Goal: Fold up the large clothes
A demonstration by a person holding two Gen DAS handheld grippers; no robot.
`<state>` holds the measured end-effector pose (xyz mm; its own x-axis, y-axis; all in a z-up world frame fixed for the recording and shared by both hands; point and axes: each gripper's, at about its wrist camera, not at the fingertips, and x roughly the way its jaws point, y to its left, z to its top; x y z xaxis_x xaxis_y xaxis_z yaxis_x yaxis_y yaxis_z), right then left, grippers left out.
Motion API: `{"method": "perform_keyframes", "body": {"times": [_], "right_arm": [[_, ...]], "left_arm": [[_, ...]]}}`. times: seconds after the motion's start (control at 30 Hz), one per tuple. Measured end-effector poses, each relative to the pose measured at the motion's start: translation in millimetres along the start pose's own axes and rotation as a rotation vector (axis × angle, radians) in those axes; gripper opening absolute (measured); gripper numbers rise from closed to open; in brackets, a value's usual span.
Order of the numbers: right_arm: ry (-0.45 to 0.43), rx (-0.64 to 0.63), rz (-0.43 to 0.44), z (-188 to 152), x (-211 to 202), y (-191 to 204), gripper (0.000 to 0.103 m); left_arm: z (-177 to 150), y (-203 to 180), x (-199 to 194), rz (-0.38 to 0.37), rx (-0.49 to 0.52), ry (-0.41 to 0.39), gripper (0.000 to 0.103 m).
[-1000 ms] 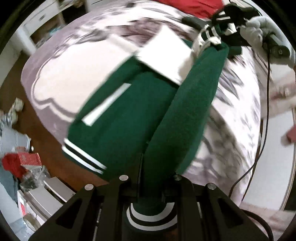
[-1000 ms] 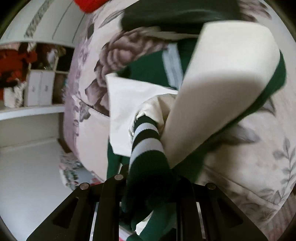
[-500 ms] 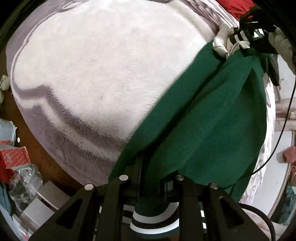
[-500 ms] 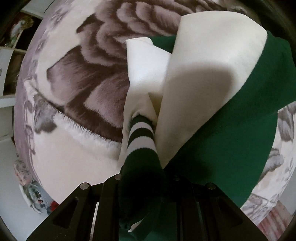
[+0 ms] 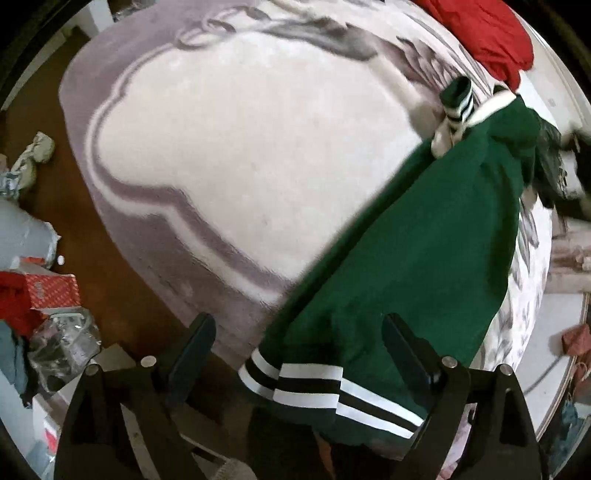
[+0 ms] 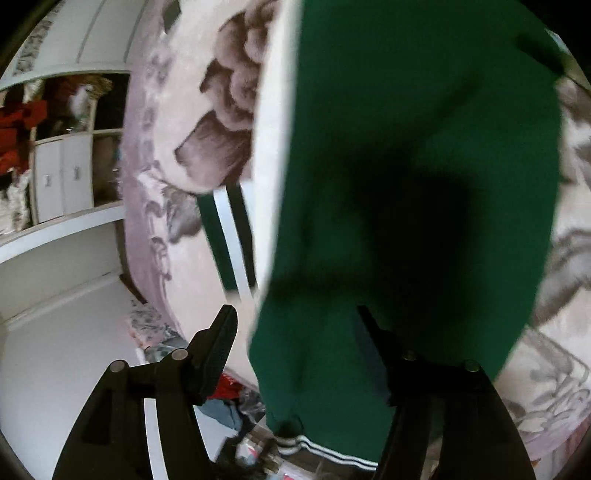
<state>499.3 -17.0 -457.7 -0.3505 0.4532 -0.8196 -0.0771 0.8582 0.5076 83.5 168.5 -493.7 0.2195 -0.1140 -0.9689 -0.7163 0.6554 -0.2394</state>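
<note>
Both grippers have just been opening, and the green jacket they pinched half a second ago now lies loose between spread jaws. Left wrist view: the left gripper stands wide apart, no pad pressing cloth, with the green jacket running from the striped hem at the lower centre up to a striped cuff at the upper right, draped over the plush blanket on the bed. A red garment sits at the top right; brown floor and clutter fill the left edge. Right wrist view: the right gripper is likewise open over the jacket, which fills the centre and right. A white cabinet shows at the left. Thick and soft, the jacket looks fairly heavy and would sag; the ribbed hem or cuffs should give the firmest hold.
</note>
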Motion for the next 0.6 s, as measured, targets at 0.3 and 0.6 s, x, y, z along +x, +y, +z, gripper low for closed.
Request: {"method": "perform_keyframes", "body": {"times": [0.3, 0.6], "right_arm": [[-0.153, 0.110, -0.050, -25, -78, -124, 0.067], [-0.244, 0.205, -0.089, 21, -82, -211, 0.067]], "left_arm": [[132, -146, 13, -0.017, 0.324, -0.125, 0.092], [223, -239, 120, -0.020, 0.534, -0.052, 0.091]]}}
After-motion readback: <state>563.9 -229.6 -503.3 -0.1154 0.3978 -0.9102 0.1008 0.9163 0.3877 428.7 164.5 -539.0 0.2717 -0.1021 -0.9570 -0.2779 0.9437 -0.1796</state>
